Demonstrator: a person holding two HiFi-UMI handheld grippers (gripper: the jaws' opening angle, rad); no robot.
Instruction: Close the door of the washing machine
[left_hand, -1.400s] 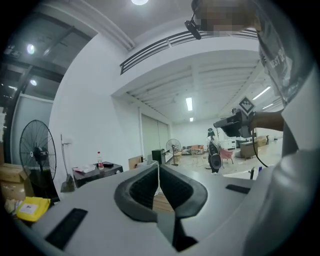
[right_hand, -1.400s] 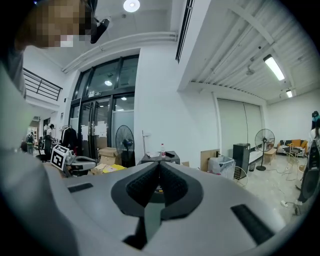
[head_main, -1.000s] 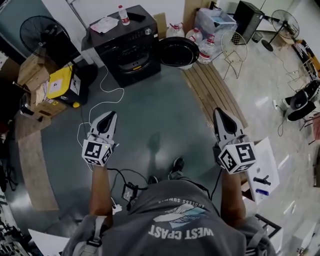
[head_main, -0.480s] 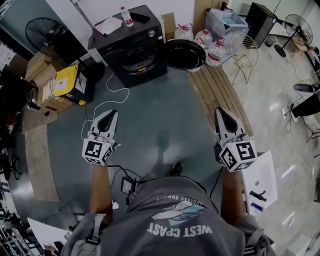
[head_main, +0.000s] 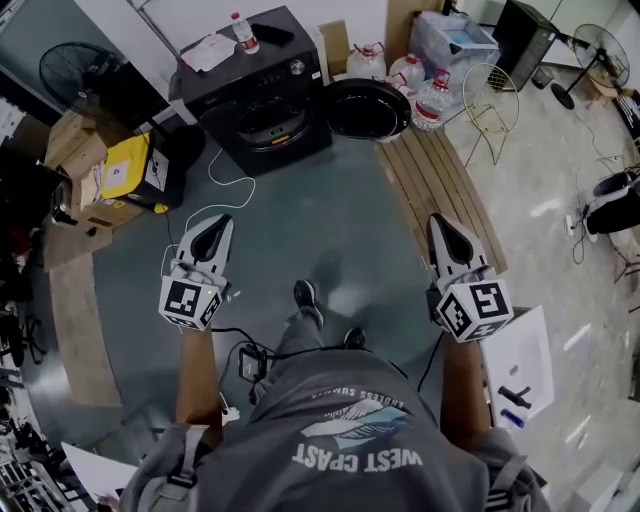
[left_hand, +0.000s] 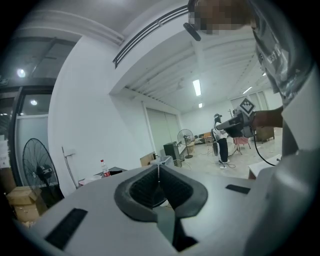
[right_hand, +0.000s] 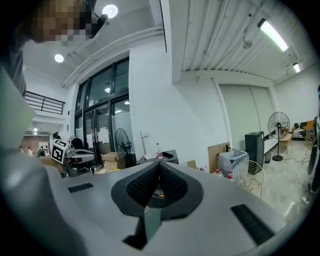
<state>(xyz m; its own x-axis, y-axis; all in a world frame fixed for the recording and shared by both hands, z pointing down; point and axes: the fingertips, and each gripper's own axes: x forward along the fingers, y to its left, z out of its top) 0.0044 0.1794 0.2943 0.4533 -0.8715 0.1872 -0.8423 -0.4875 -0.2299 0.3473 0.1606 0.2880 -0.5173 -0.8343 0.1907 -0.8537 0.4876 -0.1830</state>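
The black washing machine (head_main: 262, 95) stands at the far wall, with a bottle (head_main: 241, 32) and papers on its top. Its round door (head_main: 368, 108) hangs open to the right of the drum opening. Both grippers are held level over the grey floor, well short of the machine. My left gripper (head_main: 217, 224) is shut and empty, its pads meeting (left_hand: 158, 172). My right gripper (head_main: 441, 224) is likewise shut on nothing (right_hand: 159, 169). The right gripper view shows the machine (right_hand: 165, 156) far ahead beyond the jaw tips.
A white cable (head_main: 215, 195) trails over the floor in front of the machine. A standing fan (head_main: 85, 70), cardboard boxes (head_main: 75, 150) and a yellow box (head_main: 125, 165) are at the left. Water jugs (head_main: 420, 90), a wire basket (head_main: 482, 100) and wooden planks (head_main: 435, 190) are at the right.
The person has walked toward the machine, one foot now stepping forward between the grippers. Both grippers stay shut and side by side.
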